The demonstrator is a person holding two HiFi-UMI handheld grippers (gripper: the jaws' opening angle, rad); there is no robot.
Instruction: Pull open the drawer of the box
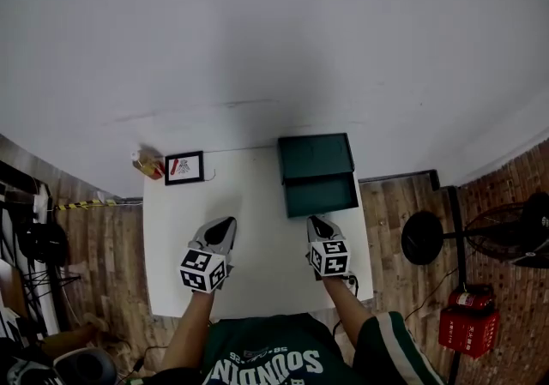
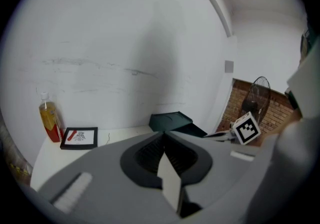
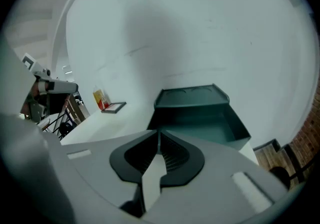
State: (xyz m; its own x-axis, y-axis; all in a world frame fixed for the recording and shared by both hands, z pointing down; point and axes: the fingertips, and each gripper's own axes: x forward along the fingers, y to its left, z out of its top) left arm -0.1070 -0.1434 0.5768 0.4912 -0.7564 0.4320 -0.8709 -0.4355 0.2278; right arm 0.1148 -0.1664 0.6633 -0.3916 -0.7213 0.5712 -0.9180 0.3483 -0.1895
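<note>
head view: the pull is judged finished, so the left gripper (image 1: 226,224) and right gripper (image 1: 316,223), fingers (image 3: 141,156) closed together on nothing, are best kept clear lest the drawer (image 1: 321,195) be nudged shut. the dark green box (image 1: 314,156) is set at the far right of the white surface (image 1: 240,203), drawer drawn out toward the person.

Far right edge: box (image 1: 315,155), its open drawer (image 1: 322,195) jutting nearward.
Far left corner: bottle (image 1: 147,165), picture frame (image 1: 184,167).
Table (image 1: 257,237) near half: free.
</note>
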